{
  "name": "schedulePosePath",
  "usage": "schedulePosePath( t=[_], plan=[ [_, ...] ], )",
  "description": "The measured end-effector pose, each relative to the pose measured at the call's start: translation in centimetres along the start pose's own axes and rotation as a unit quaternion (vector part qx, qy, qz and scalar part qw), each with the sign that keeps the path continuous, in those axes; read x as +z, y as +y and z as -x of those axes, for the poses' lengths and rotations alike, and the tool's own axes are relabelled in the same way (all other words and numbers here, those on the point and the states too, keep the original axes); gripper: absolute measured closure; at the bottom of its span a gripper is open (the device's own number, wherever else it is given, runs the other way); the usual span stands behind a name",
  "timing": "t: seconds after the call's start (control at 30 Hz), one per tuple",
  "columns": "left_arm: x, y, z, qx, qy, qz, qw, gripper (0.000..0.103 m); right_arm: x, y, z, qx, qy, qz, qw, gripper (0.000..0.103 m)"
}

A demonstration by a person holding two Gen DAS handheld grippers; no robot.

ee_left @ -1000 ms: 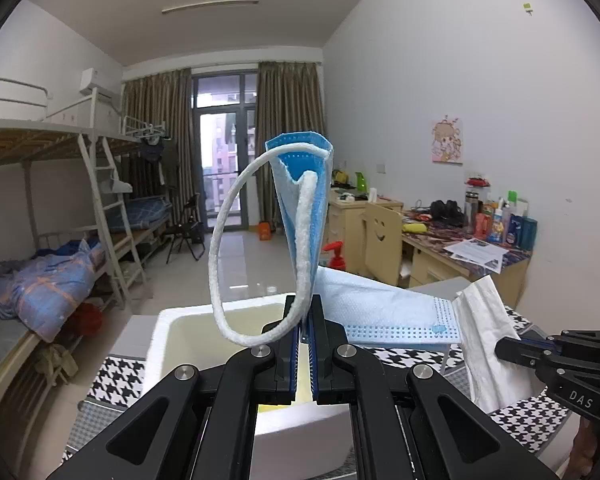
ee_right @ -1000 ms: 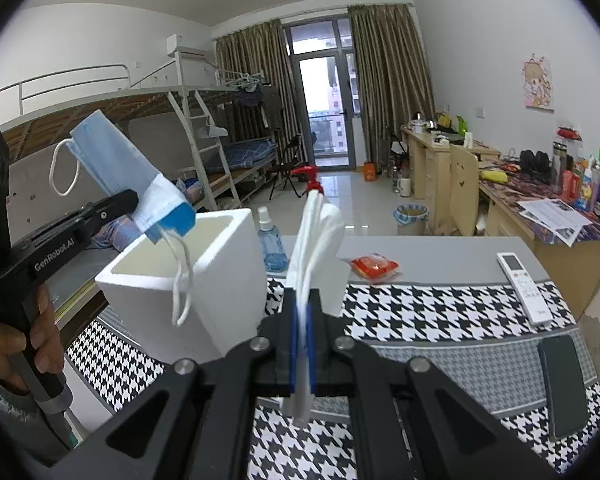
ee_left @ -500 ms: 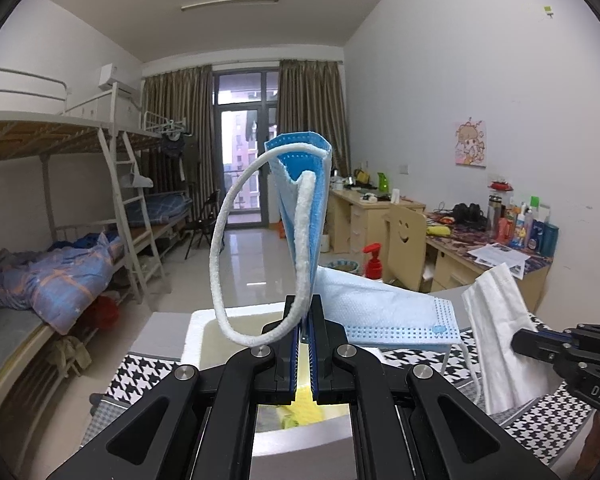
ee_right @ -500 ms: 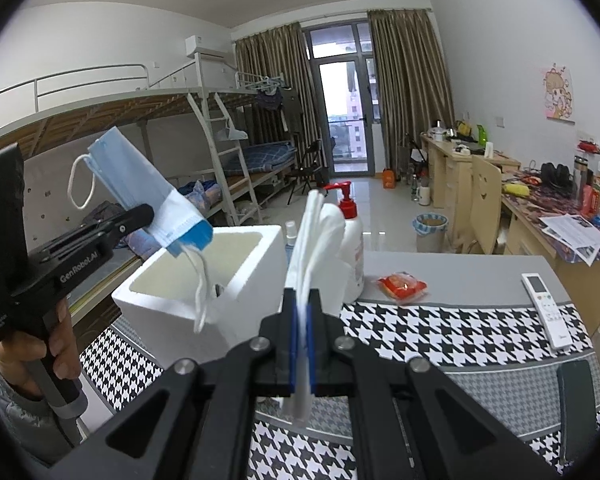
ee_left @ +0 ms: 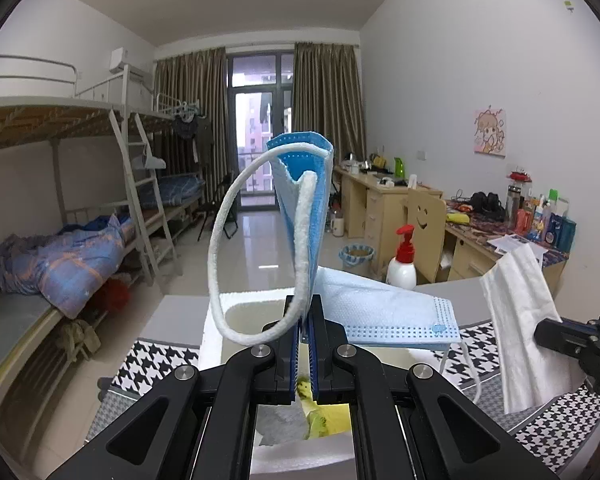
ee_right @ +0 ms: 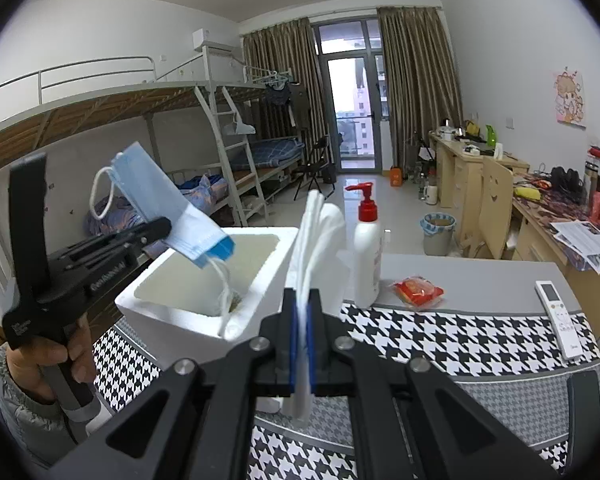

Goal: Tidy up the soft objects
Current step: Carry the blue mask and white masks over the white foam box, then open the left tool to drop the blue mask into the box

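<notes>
**Mask over the box mouth, cloth waiting beside it**

At the left of the right-wrist view, the left tool [ee_right: 162, 226] is pressed together on a blue face mask [ee_right: 168, 210]. The mask's long axis tilts from upper left down to lower right, so its low end and one dangling ear loop hang just inside the mouth of the white foam box [ee_right: 188, 306]. In the left-wrist view the same mask [ee_left: 300, 216] rises upright from the closed jaws at frame centre, with its other loop curling out to the left. The box opening lies directly below and ahead of this tool, so a release here would likely drop the mask inside. The left tool is the nearer one to the opening.

Further right, the right tool [ee_right: 302, 312] pinches a folded white cloth [ee_right: 314, 248], which stands upright from the jaws. The box sits left of and just beyond it, the pump bottle [ee_right: 366, 258] to the right on the houndstooth surface [ee_right: 460, 336].

The box floor is mostly hidden. Something yellow and a crumpled white piece show between the left tool's arms, too cut off to identify.
</notes>
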State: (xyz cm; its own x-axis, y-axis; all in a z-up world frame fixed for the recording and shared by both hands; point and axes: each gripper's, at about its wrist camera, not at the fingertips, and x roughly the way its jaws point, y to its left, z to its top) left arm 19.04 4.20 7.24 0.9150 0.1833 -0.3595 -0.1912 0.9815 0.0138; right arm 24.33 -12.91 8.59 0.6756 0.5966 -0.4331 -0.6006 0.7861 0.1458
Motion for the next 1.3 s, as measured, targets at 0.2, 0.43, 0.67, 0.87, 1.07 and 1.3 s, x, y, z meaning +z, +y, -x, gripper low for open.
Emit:
schedulePosePath(
  t=[0.2,0.43,0.67,0.87,1.07,1.3],
  plan=[
    [-0.1,0.8,-1.0,0.007,0.009,0.008,0.9999,0.099,0.4,0.4,-0.8,-0.002,0.005,0.004,1.0,0.097],
    [-0.5,1.3,-2.1,0.009,0.027,0.009,0.9995,0.099,0.6,1.1,-1.5,-0.003,0.012,0.01,1.0,0.097],
    [-0.8,1.6,-3.1,0.01,0.045,0.008,0.9989,0.099,1.1,1.8,-2.1,-0.007,0.015,0.015,1.0,0.097],
    [-1.2,2.1,-3.5,0.015,0.057,0.009,0.9982,0.044,1.6,2.4,-2.4,-0.006,0.015,0.019,1.0,0.097],
    [-1.4,2.5,-2.4,0.015,0.04,0.01,0.999,0.018,2.2,3.3,-3.0,0.001,0.013,0.026,1.0,0.097],
    [-1.3,3.4,-0.8,0.031,0.014,0.013,0.9994,0.006,2.8,4.6,-3.6,0.019,0.01,0.034,0.999,0.097]
  ],
)
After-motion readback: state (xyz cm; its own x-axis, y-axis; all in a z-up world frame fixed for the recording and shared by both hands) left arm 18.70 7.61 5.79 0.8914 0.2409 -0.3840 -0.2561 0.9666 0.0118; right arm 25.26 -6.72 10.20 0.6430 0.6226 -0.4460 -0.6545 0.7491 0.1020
